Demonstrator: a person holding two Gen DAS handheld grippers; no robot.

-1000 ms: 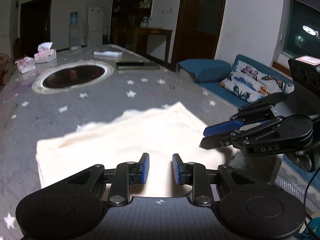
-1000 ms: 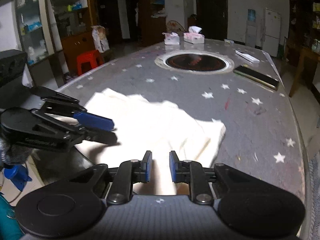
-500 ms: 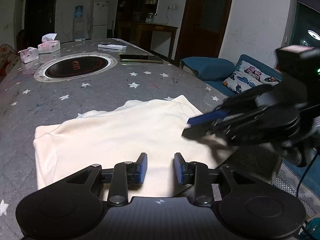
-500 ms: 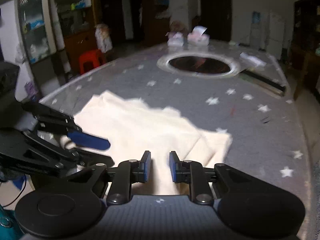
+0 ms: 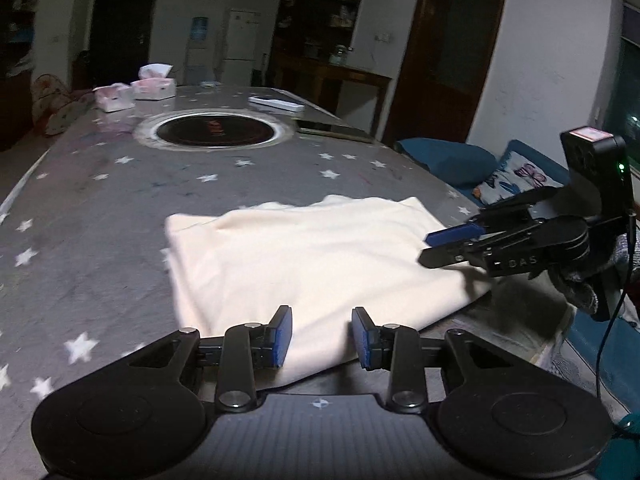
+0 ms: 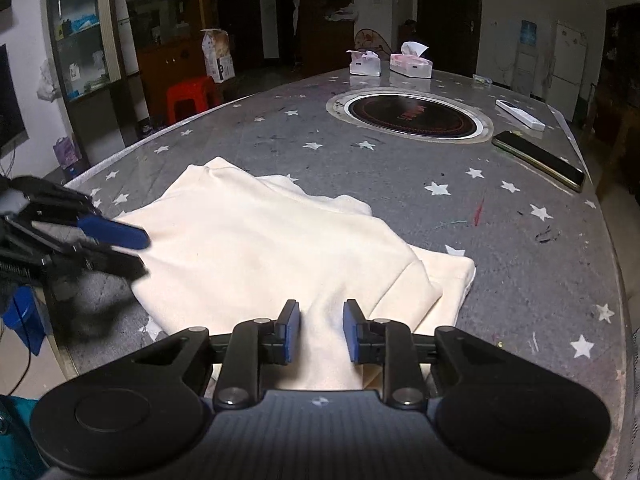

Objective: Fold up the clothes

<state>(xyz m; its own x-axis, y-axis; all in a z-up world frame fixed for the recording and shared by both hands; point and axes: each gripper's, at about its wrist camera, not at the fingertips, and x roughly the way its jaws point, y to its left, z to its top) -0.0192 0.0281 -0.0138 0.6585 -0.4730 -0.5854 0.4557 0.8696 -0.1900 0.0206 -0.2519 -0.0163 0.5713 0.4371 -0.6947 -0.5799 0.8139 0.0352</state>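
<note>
Garment (image 5: 312,256), near edge behind jaws

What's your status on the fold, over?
Left hand-held gripper and right hand-held gripper open, jaws just widened. Cream garment folded flat on table, unheld. Nothing in the way.

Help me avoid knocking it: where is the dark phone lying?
In the right wrist view, the phone lies far right on the table, beside the round inset burner.

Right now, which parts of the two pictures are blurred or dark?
Left wrist view: the cream garment is bright and the room behind is dim; the table's stars look smeared. Right wrist view: the left gripper at the edge is motion-blurred, the table is sharp, and straight edges curve.
</note>
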